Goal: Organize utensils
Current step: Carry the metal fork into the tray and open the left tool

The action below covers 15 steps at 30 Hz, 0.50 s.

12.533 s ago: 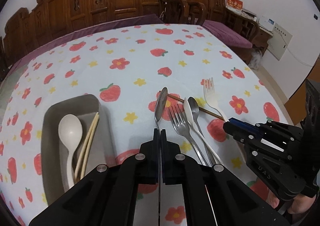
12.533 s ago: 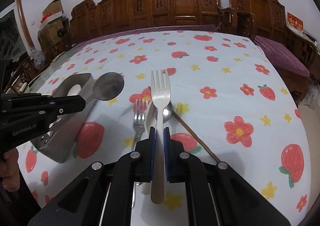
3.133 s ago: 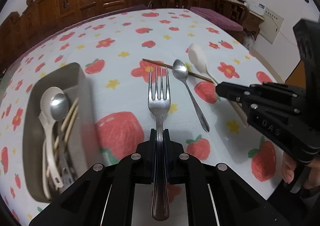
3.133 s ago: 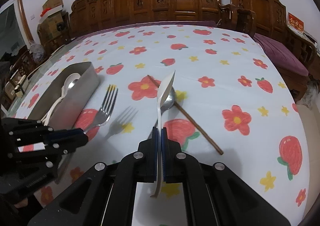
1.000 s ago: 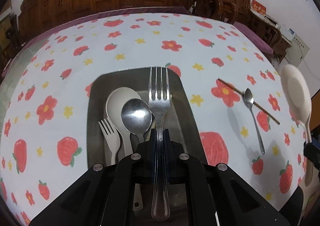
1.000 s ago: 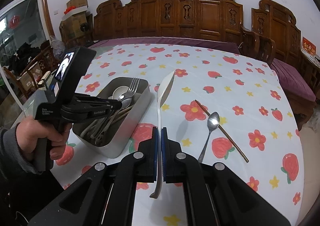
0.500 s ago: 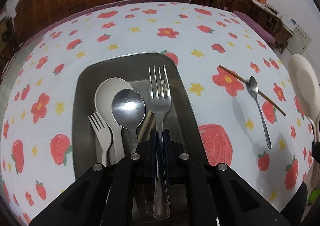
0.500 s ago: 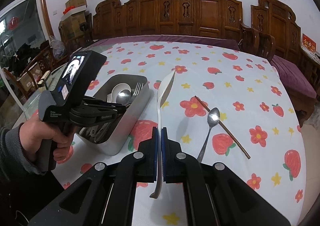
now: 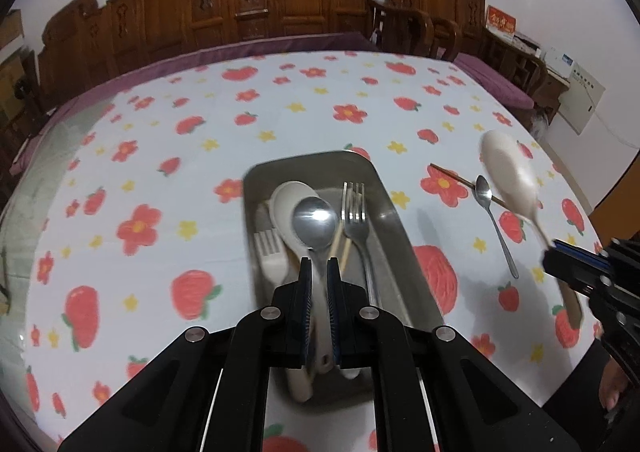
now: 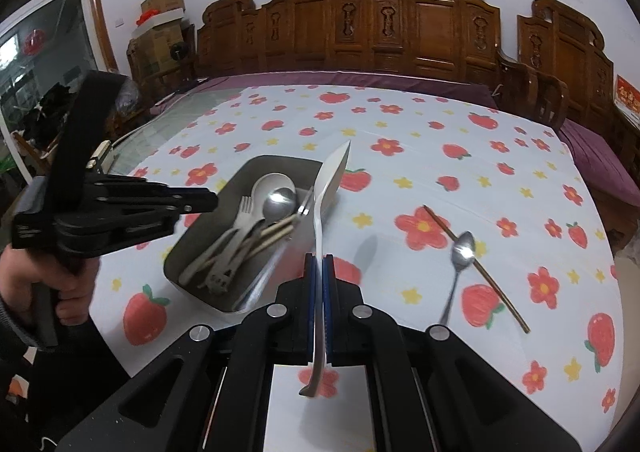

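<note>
A metal tray on the strawberry tablecloth holds a white spoon, a metal spoon, a white fork, chopsticks and a metal fork. My left gripper hovers over the tray's near end with its jaws slightly apart and empty; it also shows in the right wrist view. My right gripper is shut on a white spoon, held in the air right of the tray; that spoon also shows in the left wrist view.
A small metal spoon and a brown chopstick lie on the cloth right of the tray. Carved wooden chairs ring the far side of the table.
My left gripper has let go of the metal fork, which now lies in the tray, and has drawn back. My right gripper has carried the white spoon closer to the tray.
</note>
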Each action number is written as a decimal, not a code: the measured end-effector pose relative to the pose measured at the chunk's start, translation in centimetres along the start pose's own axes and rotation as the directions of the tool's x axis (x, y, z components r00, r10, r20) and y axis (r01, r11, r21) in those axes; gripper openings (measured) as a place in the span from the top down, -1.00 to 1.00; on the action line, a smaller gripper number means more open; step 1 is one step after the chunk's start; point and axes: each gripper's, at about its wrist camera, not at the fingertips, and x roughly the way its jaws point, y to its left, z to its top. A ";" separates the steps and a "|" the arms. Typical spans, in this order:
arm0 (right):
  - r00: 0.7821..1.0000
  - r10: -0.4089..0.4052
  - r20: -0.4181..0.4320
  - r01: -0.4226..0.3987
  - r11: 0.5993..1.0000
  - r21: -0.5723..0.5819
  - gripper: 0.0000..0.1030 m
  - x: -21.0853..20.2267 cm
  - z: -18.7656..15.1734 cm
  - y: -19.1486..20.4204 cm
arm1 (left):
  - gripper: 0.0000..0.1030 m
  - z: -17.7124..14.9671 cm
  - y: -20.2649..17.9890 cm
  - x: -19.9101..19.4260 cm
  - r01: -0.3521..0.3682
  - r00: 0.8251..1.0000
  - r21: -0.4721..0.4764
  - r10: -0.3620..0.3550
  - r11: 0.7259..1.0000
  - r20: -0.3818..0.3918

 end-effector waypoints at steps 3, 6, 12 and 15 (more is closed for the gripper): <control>1.000 0.007 -0.008 -0.007 1.000 -0.008 0.91 0.7 0.5 1.0 | 0.82 -0.3 1.2 -1.4 0.001 1.000 -0.007 -0.001 1.000 0.025; 1.000 0.014 -0.018 -0.015 1.000 -0.013 0.91 1.6 1.0 1.9 | 0.65 -0.5 2.3 -2.6 0.003 0.999 -0.021 -0.002 1.000 0.049; 0.999 0.021 -0.049 -0.022 1.000 -0.022 0.91 4.0 1.7 3.4 | 0.38 -0.8 4.1 -4.5 -0.020 0.996 -0.028 0.023 0.999 0.088; 0.997 0.029 -0.065 -0.030 0.999 -0.019 0.91 5.3 2.0 4.0 | 0.29 -0.8 4.9 -5.1 -0.026 0.994 -0.035 0.030 0.999 0.103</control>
